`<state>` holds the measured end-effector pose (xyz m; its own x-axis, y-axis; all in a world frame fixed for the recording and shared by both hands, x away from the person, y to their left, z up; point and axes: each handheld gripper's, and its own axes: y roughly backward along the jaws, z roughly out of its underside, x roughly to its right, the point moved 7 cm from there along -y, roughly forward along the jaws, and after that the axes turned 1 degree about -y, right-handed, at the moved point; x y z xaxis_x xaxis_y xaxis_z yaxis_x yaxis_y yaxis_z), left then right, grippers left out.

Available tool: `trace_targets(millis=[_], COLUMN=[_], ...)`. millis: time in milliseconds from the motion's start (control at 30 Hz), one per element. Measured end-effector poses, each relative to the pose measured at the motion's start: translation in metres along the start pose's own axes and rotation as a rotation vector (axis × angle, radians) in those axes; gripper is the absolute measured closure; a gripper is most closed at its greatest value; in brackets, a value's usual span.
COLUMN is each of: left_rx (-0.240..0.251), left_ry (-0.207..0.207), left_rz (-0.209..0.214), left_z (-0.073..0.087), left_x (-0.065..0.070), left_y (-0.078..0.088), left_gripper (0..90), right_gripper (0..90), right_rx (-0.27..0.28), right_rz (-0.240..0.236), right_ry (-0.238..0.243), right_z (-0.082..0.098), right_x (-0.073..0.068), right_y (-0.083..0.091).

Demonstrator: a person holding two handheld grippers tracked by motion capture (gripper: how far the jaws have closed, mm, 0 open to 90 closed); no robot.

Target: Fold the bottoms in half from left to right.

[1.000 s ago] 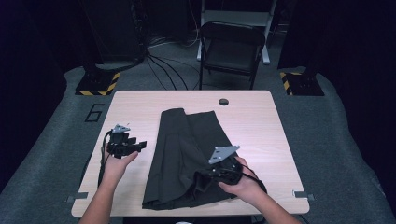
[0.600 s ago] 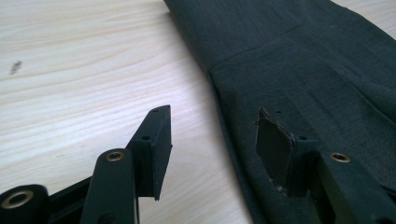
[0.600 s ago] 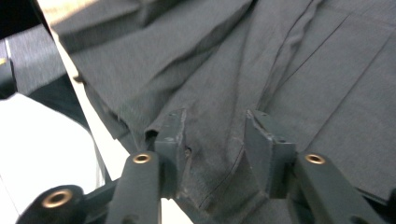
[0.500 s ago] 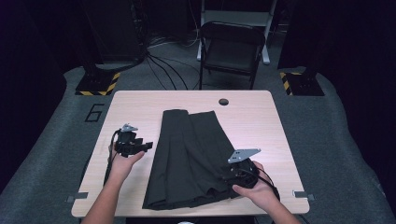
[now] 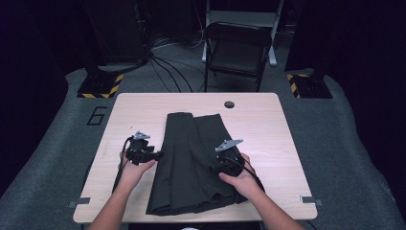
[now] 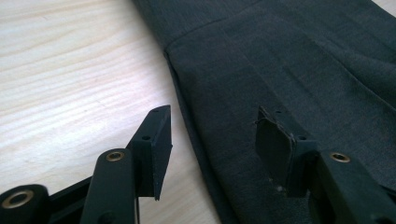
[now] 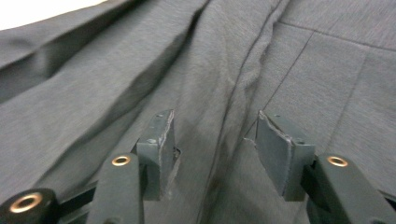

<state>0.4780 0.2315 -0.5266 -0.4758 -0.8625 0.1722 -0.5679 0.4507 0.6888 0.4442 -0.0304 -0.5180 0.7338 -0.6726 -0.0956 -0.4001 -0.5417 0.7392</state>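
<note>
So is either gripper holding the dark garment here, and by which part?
Nothing is held. The left gripper stands open over the garment's left edge; the right gripper, jaws just opened, sits open above a fold.

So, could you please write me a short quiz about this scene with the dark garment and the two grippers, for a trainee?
1. True or false: the left gripper has its jaws closed tight on the garment's edge.
2. Which surface does the dark garment lie on? A) the folding chair B) the wooden table C) the floor mat
3. In the right gripper view, what lies beneath the open jaws of the right gripper?

Key
1. False. The jaws stand open, straddling the garment's edge, one over the wooden table and one over the cloth.
2. B. The folding chair stands beyond the table's far side.
3. Dark cloth with a raised fold running between the jaws; nothing is pinched.
</note>
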Motion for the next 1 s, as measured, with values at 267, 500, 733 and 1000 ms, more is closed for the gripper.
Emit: trace_targets(millis=[267, 500, 733, 1000], left_rx=[-0.015, -0.025, -0.056, -0.098], left_ry=[0.014, 0.013, -0.001, -0.055], left_rz=[0.037, 0.052, 0.043, 0.051], left_z=[0.007, 0.012, 0.019, 0.024], left_x=[0.004, 0.008, 0.013, 0.017], left_y=[-0.004, -0.006, -0.016, -0.022], left_gripper=[45.6, 45.4, 44.4, 59.4], right_gripper=[42.9, 42.1, 42.2, 57.3], right_rx=[-0.06, -0.085, -0.087, -0.075], right_rz=[0.018, 0.022, 0.045, 0.04], right_ry=[-0.054, -0.049, -0.019, 0.023], right_z=[0.0, 0.004, 0.004, 0.003], right_x=[0.008, 0.001, -0.004, -0.011], right_y=[-0.034, -0.048, -0.052, -0.05])
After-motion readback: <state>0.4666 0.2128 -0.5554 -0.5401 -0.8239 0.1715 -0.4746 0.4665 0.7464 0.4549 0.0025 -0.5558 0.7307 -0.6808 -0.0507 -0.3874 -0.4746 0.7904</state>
